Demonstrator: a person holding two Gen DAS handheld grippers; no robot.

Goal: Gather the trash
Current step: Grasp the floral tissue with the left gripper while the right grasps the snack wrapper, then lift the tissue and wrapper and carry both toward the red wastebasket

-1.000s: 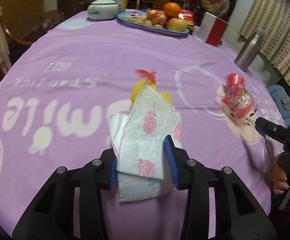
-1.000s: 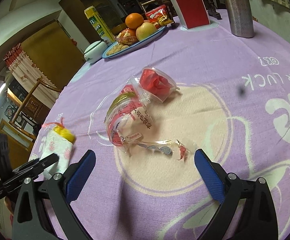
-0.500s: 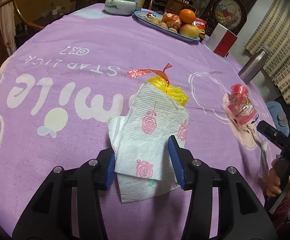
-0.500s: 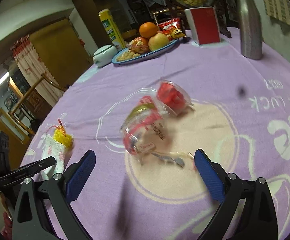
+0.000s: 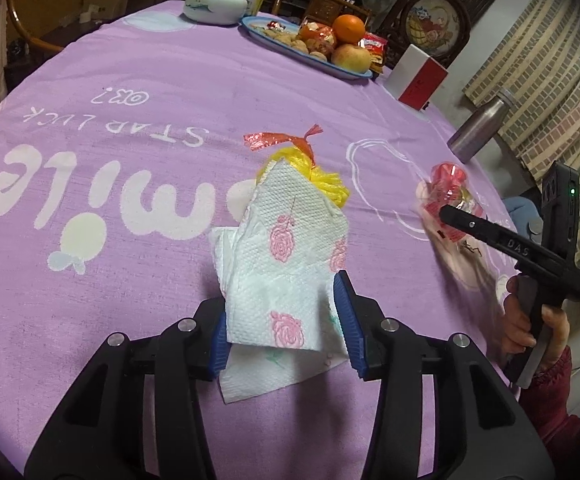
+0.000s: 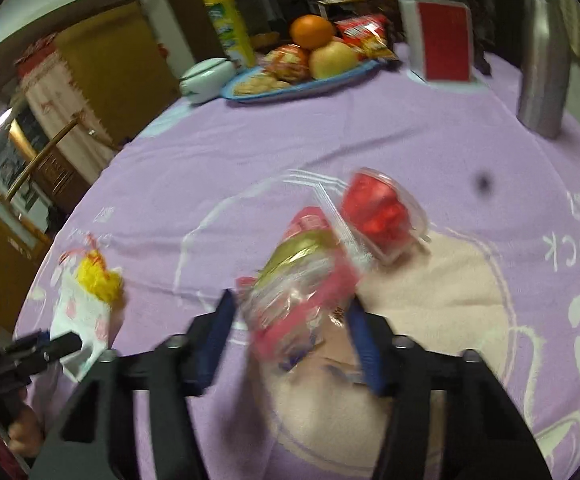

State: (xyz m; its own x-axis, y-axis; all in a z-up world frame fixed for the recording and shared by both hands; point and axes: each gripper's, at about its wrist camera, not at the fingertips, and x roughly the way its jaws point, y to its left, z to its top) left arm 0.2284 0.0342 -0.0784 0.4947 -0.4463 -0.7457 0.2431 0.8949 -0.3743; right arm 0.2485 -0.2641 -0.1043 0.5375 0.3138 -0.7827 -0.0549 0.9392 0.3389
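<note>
left fingers (image 5: 283, 330): clamped on the folded white paper napkin with pink roses (image 5: 285, 268), one blue pad on each side. They're squeezing in a touch more right now. I took it by the near end so the rest sticks out ahead of me and I can see what I've got.

napkin bundle: it's wrapped round a wad of yellow shredded stuff (image 5: 324, 178) with a strip of red plastic ribbon (image 5: 277, 140) poking out the far end. A loose flap hangs under the pads onto the purple printed cloth (image 5: 137, 76) covering the counter, so I'd guess it's still resting there and not carried.

right fingers (image 6: 290, 336): closing in on the crinkly clear wrapper with red and gold print (image 6: 302, 280). It sits right between the pads, but the frame is smeared, so I honestly can't tell if both pads are pressing on it yet.

other trash: a clear plastic cup with crumpled red foil inside (image 6: 384, 216) lies touching the far end of that wrapper. Nothing has hold of it, so I reckon it gets left for another pass.

not trash, I think: the blue oval plate of fruit and snacks (image 6: 330, 82), the red and white box (image 6: 442, 46) and the steel bottle (image 6: 544, 64) are well away at the far side.

where it goes: no bin in either view, so no idea yet where this lot ends up.

risk: that wrapper is slippery and puffy, so it could squirt out as I close.
</note>
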